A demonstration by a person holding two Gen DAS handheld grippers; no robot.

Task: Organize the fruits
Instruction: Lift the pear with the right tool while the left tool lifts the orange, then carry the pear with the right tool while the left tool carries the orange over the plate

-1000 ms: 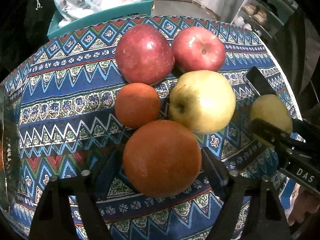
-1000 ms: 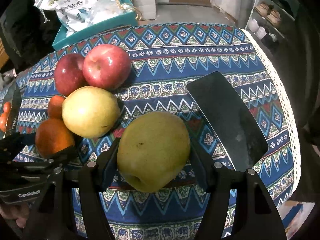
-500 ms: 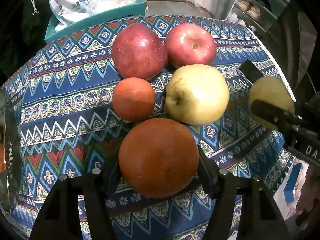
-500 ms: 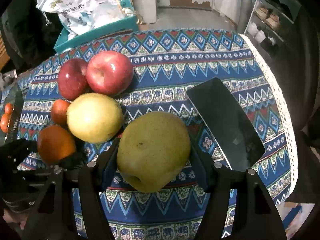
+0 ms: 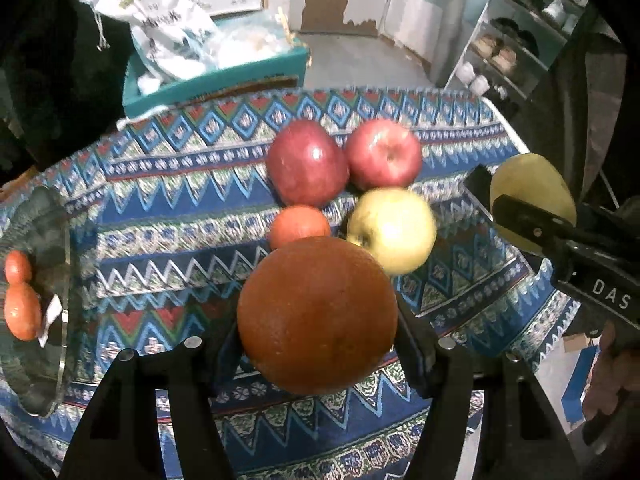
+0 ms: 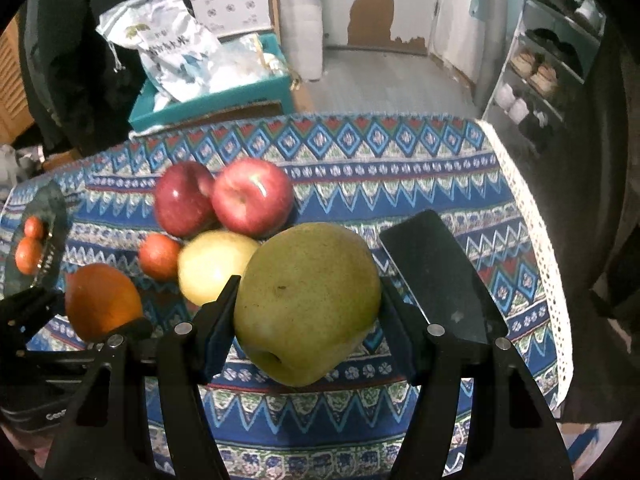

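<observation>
Over the patterned tablecloth (image 5: 168, 216), the left gripper (image 5: 318, 334) clamps a large orange (image 5: 316, 314), lifted clear for sorting; from the right wrist, the right gripper (image 6: 306, 316) pinches a green pear (image 6: 308, 300) above the remaining apples (image 6: 252, 196)

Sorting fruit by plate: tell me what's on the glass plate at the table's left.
Two small oranges lie on the glass plate; the frame's edge hides its left part.

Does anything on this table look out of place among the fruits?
Yes. A dark flat phone lies on the tablecloth to the right of the fruit group, the only non-fruit there. Nothing looks spilled or damaged.
</observation>
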